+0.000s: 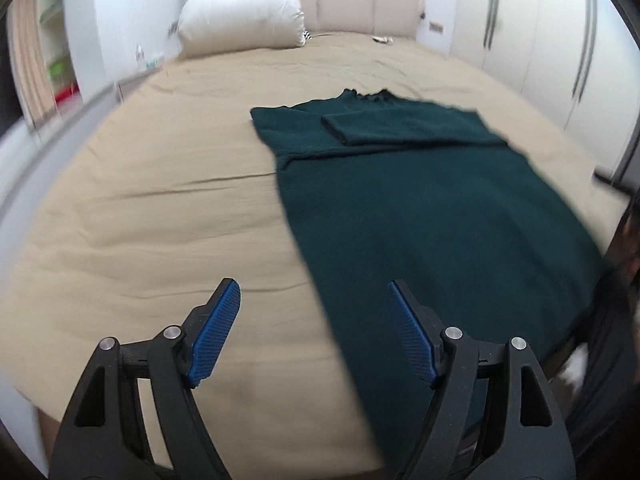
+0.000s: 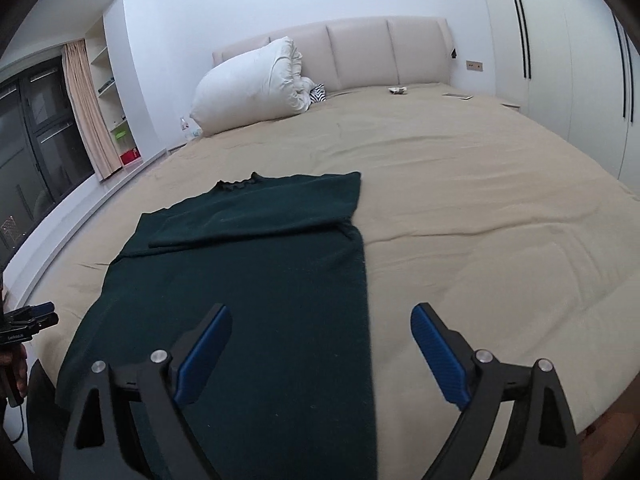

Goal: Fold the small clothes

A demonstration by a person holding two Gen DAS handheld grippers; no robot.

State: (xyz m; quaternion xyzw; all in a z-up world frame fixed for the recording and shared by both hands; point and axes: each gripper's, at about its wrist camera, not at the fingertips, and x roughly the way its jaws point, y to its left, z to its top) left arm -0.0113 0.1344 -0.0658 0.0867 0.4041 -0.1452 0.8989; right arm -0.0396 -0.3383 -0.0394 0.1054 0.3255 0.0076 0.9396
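Left hand-held gripper (image 1: 314,334): jaws spread wide, nothing between the blue pads (image 1: 216,336), held above the bed (image 1: 140,220). Right hand-held gripper (image 2: 320,354): same, jaws wide apart, empty, not touching anything.

Dark green sweater (image 1: 420,208) lies flat on the tan bed sheet, collar toward the headboard (image 2: 360,52), hem toward me at the near bed edge. Both sleeves are folded in across the chest; the top one forms a flat band lying crosswise just below the collar. Body below the sleeves is still full length, unfolded. From the left wrist view my left gripper sits over bare sheet just beside the sweater's left edge; from the right wrist view my right gripper straddles the sweater's right edge, left pad over the fabric, right pad over the sheet.

Writing: in the right wrist view the other gripper shows at the far left edge, held in a hand, with a small white label on its black body. It possibly reads "Galbot", too small to confirm. No brand or tag readable on the sweater.

White pillow (image 2: 252,84) leans on the headboard, well apart from the sweater. White wardrobe doors (image 2: 560,60) on the right.
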